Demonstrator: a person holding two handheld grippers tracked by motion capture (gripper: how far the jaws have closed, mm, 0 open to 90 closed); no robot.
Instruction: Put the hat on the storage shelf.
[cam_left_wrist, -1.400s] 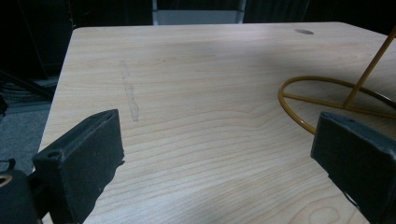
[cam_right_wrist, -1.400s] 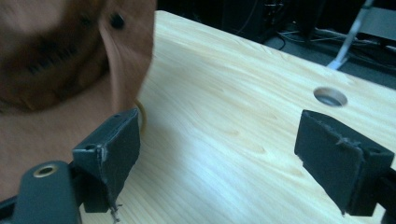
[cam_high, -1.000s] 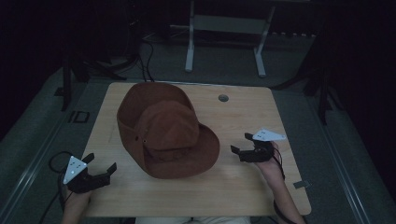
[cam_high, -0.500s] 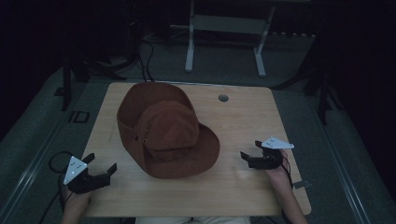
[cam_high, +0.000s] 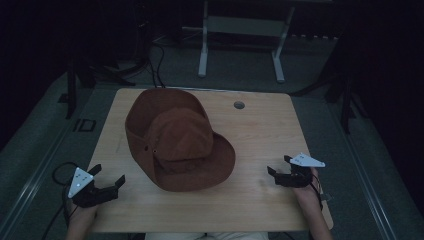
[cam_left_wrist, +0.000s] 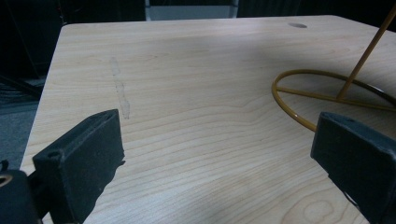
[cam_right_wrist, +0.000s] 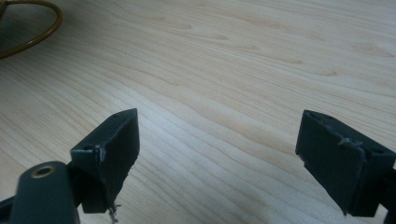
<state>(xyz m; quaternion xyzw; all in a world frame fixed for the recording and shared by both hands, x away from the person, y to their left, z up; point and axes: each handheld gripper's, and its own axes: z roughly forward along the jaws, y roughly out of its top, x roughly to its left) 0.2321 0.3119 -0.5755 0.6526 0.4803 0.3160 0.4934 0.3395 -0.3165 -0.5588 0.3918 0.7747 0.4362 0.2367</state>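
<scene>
A brown wide-brimmed hat (cam_high: 177, 142) lies crown up in the middle of the wooden table (cam_high: 260, 125). My left gripper (cam_high: 108, 175) rests near the front left corner, open, with nothing between its jaws (cam_left_wrist: 219, 140). My right gripper (cam_high: 279, 165) sits near the front right edge, open and holding nothing (cam_right_wrist: 219, 140), a short way from the hat's brim. In the left gripper view a thin yellow hoop (cam_left_wrist: 317, 72) with a slanted rod lies on the wood ahead to the right. The right gripper view catches an arc of the yellow hoop (cam_right_wrist: 60, 18) at its top left.
A round cable hole (cam_high: 239, 105) sits near the table's far edge. Behind the table stands a white metal frame (cam_high: 240, 30) on the grey floor. Dark stands flank the table on both sides. Bare wood lies in front of both grippers.
My right gripper has drawn back from the hat, toward the right and the table's near edge. The left gripper and the hat have stayed put.
</scene>
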